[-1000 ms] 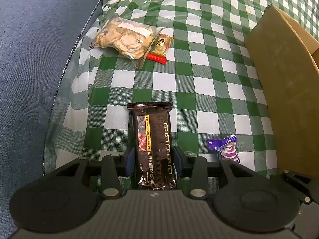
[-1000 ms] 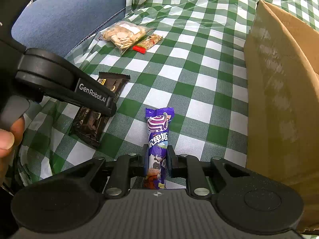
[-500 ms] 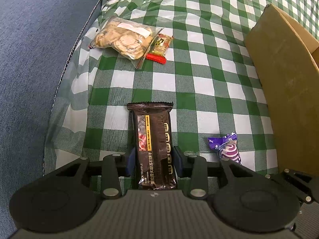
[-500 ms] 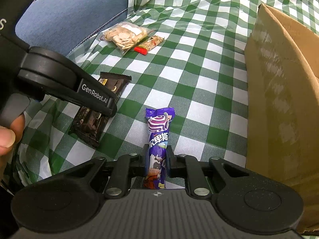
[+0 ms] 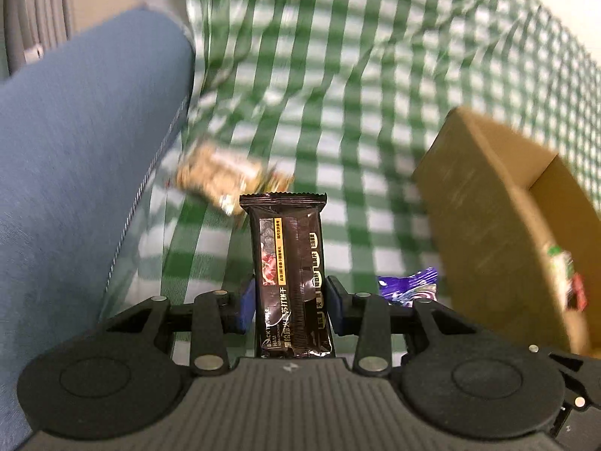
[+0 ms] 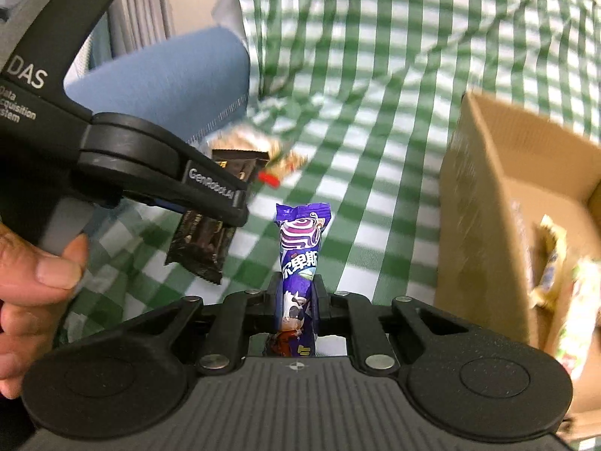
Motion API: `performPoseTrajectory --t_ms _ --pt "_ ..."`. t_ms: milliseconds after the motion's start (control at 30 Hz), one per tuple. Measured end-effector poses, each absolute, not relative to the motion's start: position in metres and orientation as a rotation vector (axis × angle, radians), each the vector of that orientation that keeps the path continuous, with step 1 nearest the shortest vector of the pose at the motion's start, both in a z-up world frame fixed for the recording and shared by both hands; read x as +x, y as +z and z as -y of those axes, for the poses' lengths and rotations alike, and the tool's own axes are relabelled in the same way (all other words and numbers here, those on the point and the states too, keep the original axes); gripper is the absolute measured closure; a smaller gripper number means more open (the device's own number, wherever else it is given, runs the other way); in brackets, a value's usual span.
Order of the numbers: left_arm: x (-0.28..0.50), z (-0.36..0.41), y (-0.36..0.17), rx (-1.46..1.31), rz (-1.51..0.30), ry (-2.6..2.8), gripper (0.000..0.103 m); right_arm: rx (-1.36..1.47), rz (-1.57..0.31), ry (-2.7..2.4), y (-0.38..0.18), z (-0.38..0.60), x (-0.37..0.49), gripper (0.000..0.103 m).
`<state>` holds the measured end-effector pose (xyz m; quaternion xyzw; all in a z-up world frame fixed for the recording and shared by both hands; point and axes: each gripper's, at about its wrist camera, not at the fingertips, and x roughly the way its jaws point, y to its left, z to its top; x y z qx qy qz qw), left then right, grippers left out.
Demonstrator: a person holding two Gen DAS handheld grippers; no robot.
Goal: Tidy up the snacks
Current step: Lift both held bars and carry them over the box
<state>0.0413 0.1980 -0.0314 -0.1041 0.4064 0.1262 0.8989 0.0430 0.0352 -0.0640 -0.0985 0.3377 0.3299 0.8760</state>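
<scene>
Blue upholstery fills the far left of both wrist views, and the green-checked cloth [image 5: 338, 120] spreads from it toward the cardboard box [image 5: 484, 203] on the right. A blurred clear bag of biscuits [image 5: 214, 176] lies on the cloth near the blue edge, well apart from the box.

The left gripper [image 5: 289, 300] is closed on the dark brown cracker pack [image 5: 289, 263] at a middling width, its blue pads pressing the pack's two long edges. The pack's long axis runs straight out along the fingers, with most of its length sticking out past them.

The right gripper [image 6: 296, 300] is pinched almost shut on the purple candy packet [image 6: 298, 259], whose long axis likewise points forward, away from the camera; its jaws have just been closing on it. Both snacks look lifted clear of the cloth.

The box stands to the right of both grippers, its open top facing up, with a few wrapped snacks [image 6: 552, 263] already inside. The right hand is the nearer one, so it likely reaches the opening first, while the left must cross further rightward.
</scene>
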Motion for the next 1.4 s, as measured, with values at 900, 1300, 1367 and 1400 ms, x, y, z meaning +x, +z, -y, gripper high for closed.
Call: performPoseTrajectory --t_ms 900,1300,1367,1400 --pt "0.034 -0.129 0.042 -0.167 -0.555 0.204 0.060 -0.025 -0.300 0.489 0.045 0.169 0.091 0.089" --pt "0.050 -0.051 0.047 -0.075 -0.416 0.045 0.060 -0.027 -0.321 0.424 0.028 0.200 0.091 0.089" --pt "0.055 -0.039 0.047 -0.064 -0.407 0.013 0.060 -0.045 -0.318 0.409 0.028 0.203 0.091 0.089" --pt "0.057 -0.033 0.046 -0.058 -0.405 -0.004 0.060 -0.049 -0.319 0.401 0.029 0.205 0.091 0.089"
